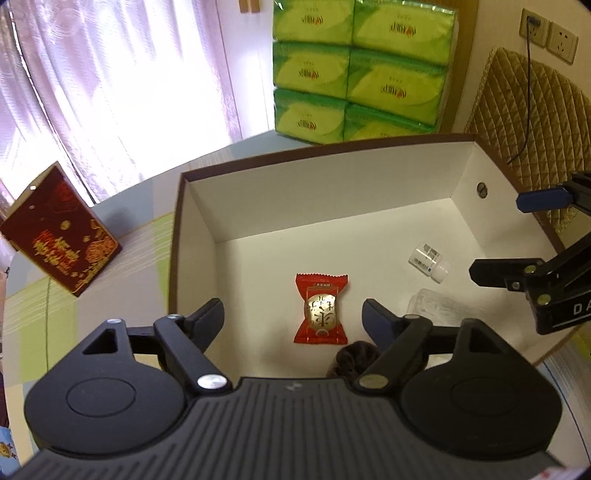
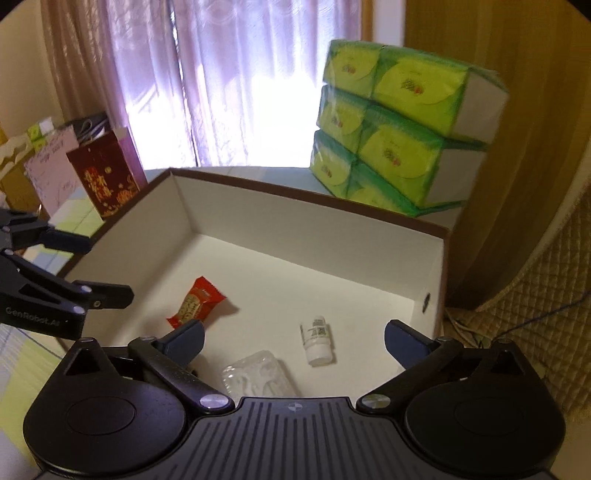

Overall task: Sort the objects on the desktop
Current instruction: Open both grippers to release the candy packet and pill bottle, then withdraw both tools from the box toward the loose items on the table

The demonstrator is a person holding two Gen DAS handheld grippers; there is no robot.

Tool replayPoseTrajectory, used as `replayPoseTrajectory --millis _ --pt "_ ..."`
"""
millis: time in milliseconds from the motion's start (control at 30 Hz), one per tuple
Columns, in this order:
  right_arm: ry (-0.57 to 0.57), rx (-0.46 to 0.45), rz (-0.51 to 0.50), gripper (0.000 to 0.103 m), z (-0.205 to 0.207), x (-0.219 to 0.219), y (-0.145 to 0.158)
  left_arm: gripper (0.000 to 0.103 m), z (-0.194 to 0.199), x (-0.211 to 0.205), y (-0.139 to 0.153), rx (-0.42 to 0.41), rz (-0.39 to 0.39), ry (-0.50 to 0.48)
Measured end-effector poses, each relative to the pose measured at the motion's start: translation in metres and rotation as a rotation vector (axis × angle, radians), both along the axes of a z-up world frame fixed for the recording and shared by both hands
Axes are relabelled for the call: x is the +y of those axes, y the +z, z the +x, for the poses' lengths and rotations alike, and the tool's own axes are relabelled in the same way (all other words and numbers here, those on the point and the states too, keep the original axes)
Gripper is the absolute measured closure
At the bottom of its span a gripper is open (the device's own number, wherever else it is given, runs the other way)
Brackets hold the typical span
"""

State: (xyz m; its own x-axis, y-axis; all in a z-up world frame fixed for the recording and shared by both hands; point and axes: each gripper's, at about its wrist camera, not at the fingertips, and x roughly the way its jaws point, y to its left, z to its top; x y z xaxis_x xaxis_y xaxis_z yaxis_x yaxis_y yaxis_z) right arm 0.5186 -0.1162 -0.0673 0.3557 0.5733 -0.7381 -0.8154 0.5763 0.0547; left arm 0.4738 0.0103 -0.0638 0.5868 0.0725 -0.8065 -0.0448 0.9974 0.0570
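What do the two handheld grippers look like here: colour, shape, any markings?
Both the left gripper and right gripper are matte black, with ribbed bodies, round side discs, silver pivot screws and dark blue finger pads. White "GenRobot.AI" lettering marks the left one's side.

stacked green tissue packs (image 1: 354,70) upright behind the box, two across and three high. dark red gift bag with gold print (image 1: 61,240) standing to the left. pale purple curtains (image 1: 110,92) backlit. wall sockets (image 1: 550,31), one with a plugged cable; quilted tan cover (image 1: 528,122) below.
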Motion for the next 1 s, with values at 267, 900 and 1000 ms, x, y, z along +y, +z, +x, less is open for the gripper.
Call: replayPoseTrajectory --millis 267,900,1000 --pt "-0.036 -0.008 0.072 0.002 -0.036 -0.031 0.019 0.016 -0.042 -0.002 0.023 -0.053 -0.005 0.068" --pt "-0.071 -0.019 0.157 0.002 -0.118 -0.085 0.051 0.015 -0.154 -0.017 0.064 -0.123 -0.057 0.152" --pt "-0.064 -0.029 0.14 0.002 -0.132 -0.09 0.051 0.015 -0.172 -0.021 0.063 -0.112 -0.061 0.161"
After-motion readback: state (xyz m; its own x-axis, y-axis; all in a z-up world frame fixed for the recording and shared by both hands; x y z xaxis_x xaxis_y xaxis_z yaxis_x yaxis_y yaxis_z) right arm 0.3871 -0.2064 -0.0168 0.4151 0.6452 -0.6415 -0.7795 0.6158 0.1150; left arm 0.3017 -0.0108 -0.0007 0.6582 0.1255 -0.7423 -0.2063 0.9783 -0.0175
